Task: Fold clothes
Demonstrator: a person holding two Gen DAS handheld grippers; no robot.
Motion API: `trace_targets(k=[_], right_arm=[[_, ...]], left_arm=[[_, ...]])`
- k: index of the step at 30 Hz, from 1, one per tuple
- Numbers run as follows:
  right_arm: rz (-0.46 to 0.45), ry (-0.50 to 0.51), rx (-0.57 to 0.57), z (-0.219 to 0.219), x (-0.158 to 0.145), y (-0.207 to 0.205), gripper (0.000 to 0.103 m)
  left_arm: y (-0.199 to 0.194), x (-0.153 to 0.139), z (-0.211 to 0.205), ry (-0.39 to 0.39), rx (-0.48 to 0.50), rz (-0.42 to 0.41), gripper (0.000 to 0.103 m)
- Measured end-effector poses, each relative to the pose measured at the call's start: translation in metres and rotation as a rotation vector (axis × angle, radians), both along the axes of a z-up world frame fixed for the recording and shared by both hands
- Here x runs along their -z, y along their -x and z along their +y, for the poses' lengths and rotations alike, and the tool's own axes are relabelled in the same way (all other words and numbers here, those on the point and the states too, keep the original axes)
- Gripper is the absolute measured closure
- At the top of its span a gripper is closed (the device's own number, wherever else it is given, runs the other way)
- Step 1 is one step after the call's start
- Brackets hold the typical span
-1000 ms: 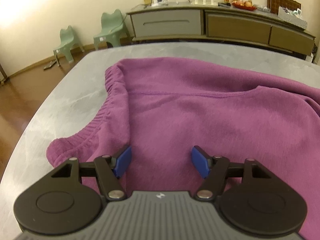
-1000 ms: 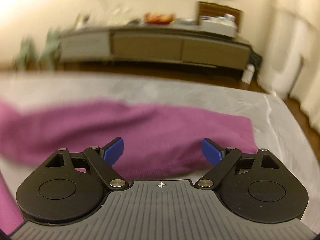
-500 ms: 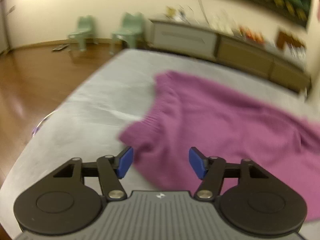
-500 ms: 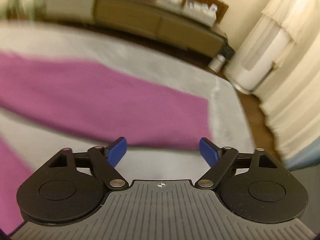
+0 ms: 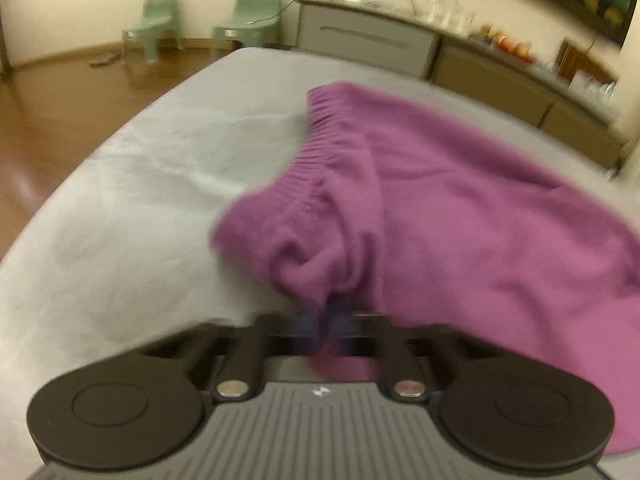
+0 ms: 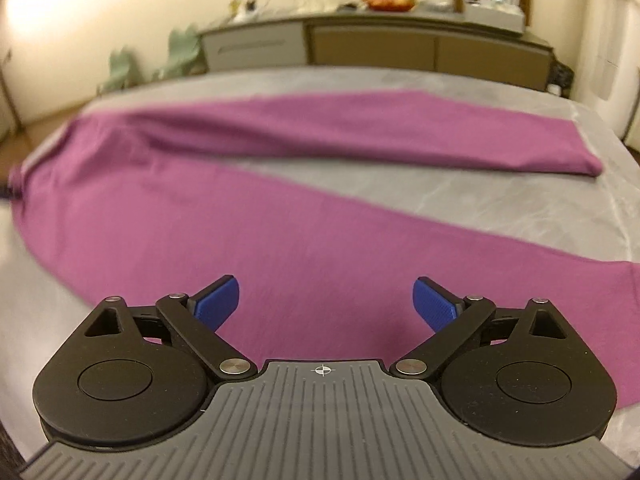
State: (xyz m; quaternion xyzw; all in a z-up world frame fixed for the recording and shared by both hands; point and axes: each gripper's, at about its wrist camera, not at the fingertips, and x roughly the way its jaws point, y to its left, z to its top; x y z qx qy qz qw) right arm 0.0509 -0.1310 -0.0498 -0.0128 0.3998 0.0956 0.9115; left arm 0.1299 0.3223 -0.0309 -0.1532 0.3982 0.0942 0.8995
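A purple pair of sweatpants [image 5: 460, 208] lies spread on the grey table [image 5: 140, 208]. Its ribbed waistband [image 5: 320, 136] faces the table's left side. My left gripper [image 5: 326, 320] is shut on a bunched corner of the waistband, which puckers at the fingertips. In the right wrist view the two legs of the pants [image 6: 280, 232] stretch to the right, with a grey gap between them. My right gripper [image 6: 326, 300] is open and empty, just above the near leg.
A long low sideboard [image 6: 372, 46] with glassware and a fruit bowl stands against the far wall. Two small green chairs [image 5: 248, 16] stand on the wooden floor to the left. The table's rounded left edge [image 5: 60, 184] is near my left gripper.
My left gripper has closed on the waistband corner; it was open before. My right gripper has swung left and now hovers over the near leg, still open.
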Motion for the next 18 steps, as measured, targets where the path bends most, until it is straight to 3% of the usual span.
trace_targets(k=[3,5,6,8,10,13,15,18], right_arm=[[0.073,0.069,-0.011,-0.003,0.014,-0.004,0.007],[0.098,0.085,-0.031,-0.008,0.014,0.001,0.007],[0.111,0.09,-0.044,-0.009,0.013,0.002,0.005],[0.127,0.09,-0.073,-0.015,0.012,0.004,0.004],[0.13,0.088,-0.082,-0.014,0.01,0.003,0.004],[0.123,0.058,-0.058,-0.021,0.003,0.002,0.004],[0.108,0.029,-0.022,-0.03,-0.004,0.002,0.004],[0.048,-0.089,0.116,-0.066,-0.02,0.012,0.004]], left_arm=[[0.062,-0.055,0.032,0.283,-0.017,-0.275,0.099],[0.109,-0.065,0.054,0.346,-0.068,-0.347,0.099],[0.126,-0.057,0.065,0.363,-0.124,-0.326,0.099],[0.141,-0.031,0.08,0.366,-0.221,-0.192,0.099],[0.148,-0.017,0.086,0.339,-0.256,-0.104,0.095],[0.151,-0.012,0.088,0.35,-0.273,-0.082,0.08],[0.149,-0.012,0.087,0.358,-0.289,-0.08,0.06],[0.136,-0.015,0.078,0.333,-0.28,-0.062,0.048]])
